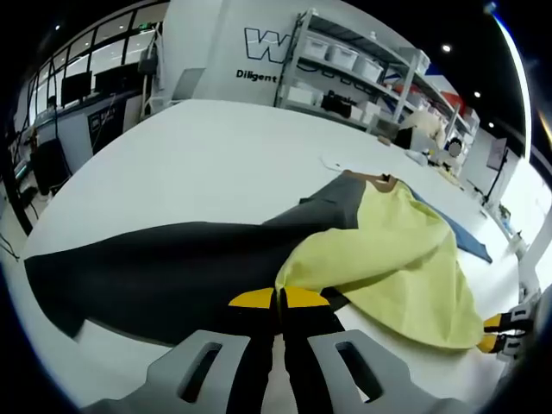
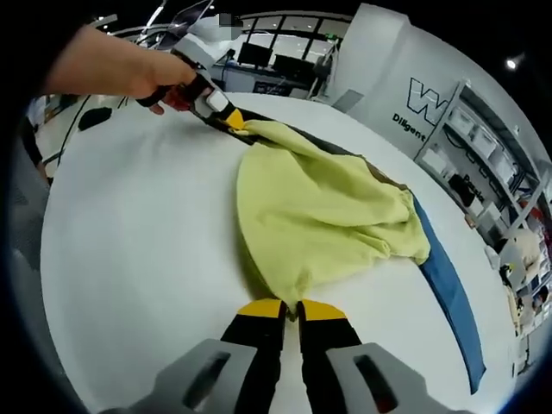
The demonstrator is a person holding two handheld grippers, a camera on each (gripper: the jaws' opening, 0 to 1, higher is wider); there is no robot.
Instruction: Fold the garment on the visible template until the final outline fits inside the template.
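Garment (image 2: 319, 216), one, pinched by two grippers' closed jaws on table (image 2: 129, 241).

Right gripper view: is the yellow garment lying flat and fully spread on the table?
No. The yellow garment is bunched and wrinkled, pinched at both ends by the right claw and left claw.

Left gripper (image 1: 280, 297): two black jaws tipped with yellow pads, set in pale grey moulded mounts, each mount with a slanted slot cut through. Right gripper (image 2: 297, 308): same build, black jaws, yellow tips, grey slotted mounts. Hand (image 2: 159, 82) and forearm bare, no sleeve or glove in sight.
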